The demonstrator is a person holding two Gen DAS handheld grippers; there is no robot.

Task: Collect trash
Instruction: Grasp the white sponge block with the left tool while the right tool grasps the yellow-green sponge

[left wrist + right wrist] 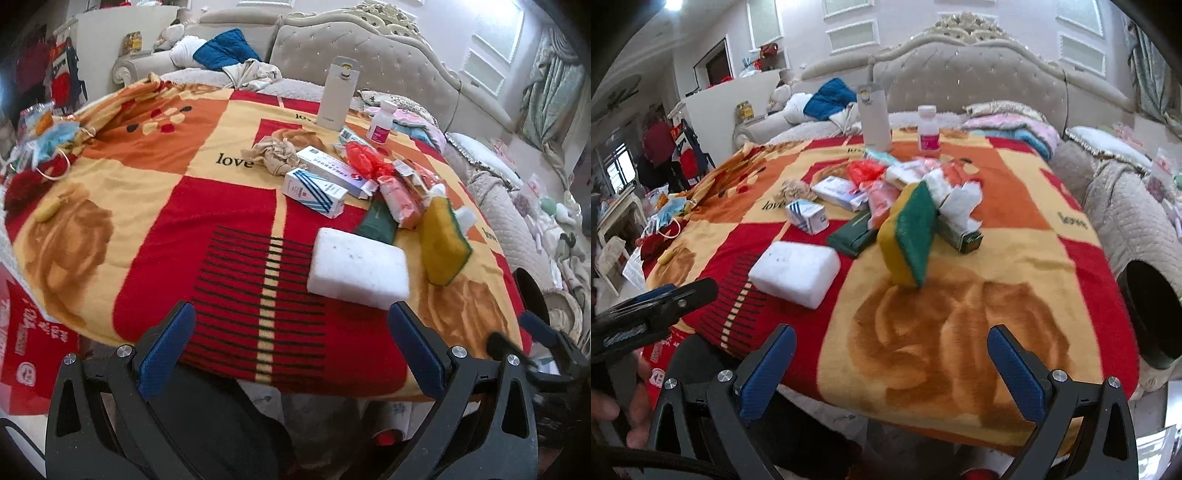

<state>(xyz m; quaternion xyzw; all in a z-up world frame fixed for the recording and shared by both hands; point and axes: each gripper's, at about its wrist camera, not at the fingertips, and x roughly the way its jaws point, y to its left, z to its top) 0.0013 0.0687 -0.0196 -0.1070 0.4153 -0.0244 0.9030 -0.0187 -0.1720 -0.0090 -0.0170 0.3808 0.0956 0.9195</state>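
Trash pile (369, 177) on "love"-printed blanket (147, 206).

A blanket (155, 221) covers the table, and a foam block (358, 273) lies on it near the front edge. Just right of the block a sponge (445, 243) stands on its edge. Behind the block lie a flat case (376, 223), a small carton (316, 192) and a long box (332, 170), with a crumpled paper (273, 153) beyond them. Farther behind the block stand a tall container (336, 94) and a bottle (382, 122). Far left of the block, face masks (55, 142) lie at the blanket's edge.
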